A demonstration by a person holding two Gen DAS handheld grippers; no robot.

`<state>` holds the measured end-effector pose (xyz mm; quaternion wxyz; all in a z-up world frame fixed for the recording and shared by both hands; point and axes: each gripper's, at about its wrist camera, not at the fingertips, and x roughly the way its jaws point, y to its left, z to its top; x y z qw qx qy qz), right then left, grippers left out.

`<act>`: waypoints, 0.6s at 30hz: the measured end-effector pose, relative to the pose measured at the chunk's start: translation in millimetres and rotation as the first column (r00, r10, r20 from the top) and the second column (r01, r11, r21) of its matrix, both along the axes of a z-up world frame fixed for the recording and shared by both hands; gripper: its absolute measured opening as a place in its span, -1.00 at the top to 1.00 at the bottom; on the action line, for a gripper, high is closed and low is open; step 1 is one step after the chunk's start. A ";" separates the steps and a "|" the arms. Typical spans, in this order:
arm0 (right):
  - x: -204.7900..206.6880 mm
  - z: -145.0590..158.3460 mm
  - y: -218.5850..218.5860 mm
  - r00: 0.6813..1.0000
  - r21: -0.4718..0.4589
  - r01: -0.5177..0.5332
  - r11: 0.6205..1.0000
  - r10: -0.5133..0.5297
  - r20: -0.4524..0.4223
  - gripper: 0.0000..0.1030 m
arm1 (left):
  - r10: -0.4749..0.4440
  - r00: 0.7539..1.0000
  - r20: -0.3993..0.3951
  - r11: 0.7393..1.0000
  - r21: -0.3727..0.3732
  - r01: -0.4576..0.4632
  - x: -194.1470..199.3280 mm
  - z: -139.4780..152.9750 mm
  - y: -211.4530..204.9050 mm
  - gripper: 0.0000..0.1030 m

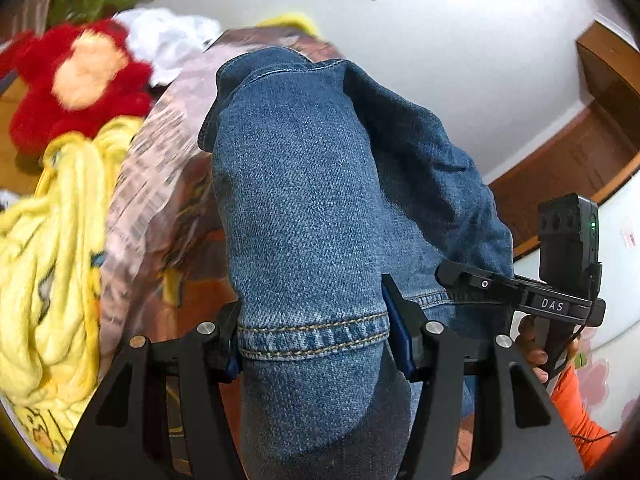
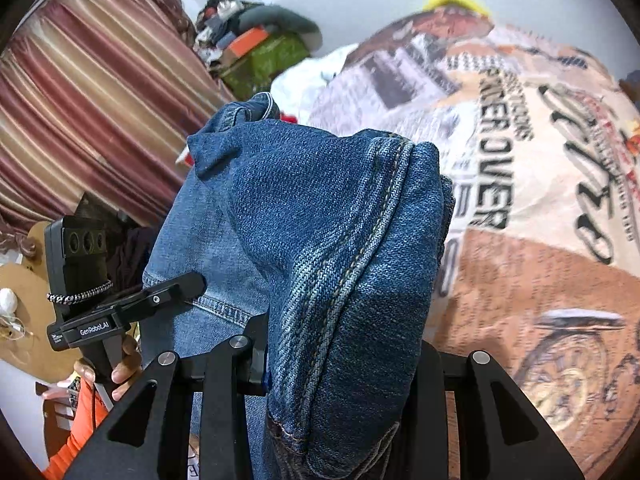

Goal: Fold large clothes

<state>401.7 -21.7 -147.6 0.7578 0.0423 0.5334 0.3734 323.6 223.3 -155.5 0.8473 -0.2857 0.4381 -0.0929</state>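
Note:
A pair of blue denim jeans (image 1: 304, 200) hangs lifted off the bed, held by both grippers. My left gripper (image 1: 316, 344) is shut on a hemmed leg end, which drapes over its fingers and hides the tips. My right gripper (image 2: 340, 368) is shut on a thick seamed fold of the same jeans (image 2: 320, 220). The right gripper (image 1: 500, 284) also shows in the left wrist view, close on the right; the left gripper (image 2: 132, 304) shows at the left of the right wrist view.
A printed bedspread (image 2: 540, 200) covers the bed below. A yellow knit blanket (image 1: 60, 260), a red plush toy (image 1: 80, 80) and white cloth (image 1: 168, 40) lie to the left. Striped curtains (image 2: 88, 112) and piled boxes (image 2: 256, 48) stand behind. A wooden door frame (image 1: 580, 152) is at right.

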 end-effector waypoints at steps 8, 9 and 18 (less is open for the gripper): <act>22.6 -75.9 25.5 0.990 -0.059 -0.006 0.998 -0.002 -0.139 0.36 | 0.011 0.991 -0.133 1.000 0.011 -0.010 12.7 -70.1 12.1 -0.10; 26.1 -85.5 25.9 0.988 -0.062 -0.005 0.998 -0.005 -0.152 0.36 | 0.010 0.990 -0.144 1.000 0.013 -0.008 14.0 -77.2 11.6 -0.10; 36.3 -112.8 14.4 0.985 -0.039 -0.040 0.998 0.033 -0.172 0.06 | 0.013 0.992 -0.129 0.999 0.039 -0.008 8.1 -104.2 12.7 -0.38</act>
